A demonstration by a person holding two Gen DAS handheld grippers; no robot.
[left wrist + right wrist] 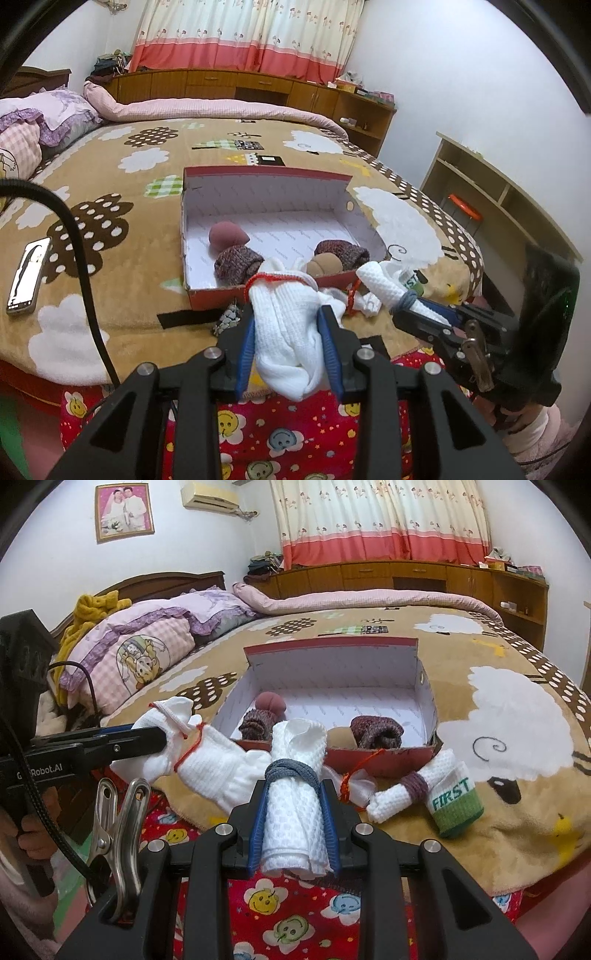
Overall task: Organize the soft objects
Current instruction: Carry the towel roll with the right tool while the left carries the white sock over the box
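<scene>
My left gripper [287, 321] is shut on a white glove bundle tied with red string [286, 332], held just in front of the red shoebox [207, 295]; it also shows in the right wrist view [207, 764]. My right gripper [293, 797] is shut on a rolled white cloth with a grey band [295, 812], also near the box's front wall [369, 757]. The box holds two maroon knitted rolls [238, 264] [343, 253], a pink sponge [227, 238] and a tan item [325, 264]. A white roll marked FIRST [424, 794] lies on the blanket to the right.
A phone [27, 277] lies on the tan blanket at left. Pillows [147, 646] sit at the head of the bed. A small white item with red string [354, 790] lies in front of the box. Wooden cabinets [258, 86] and a shelf [498, 199] line the walls.
</scene>
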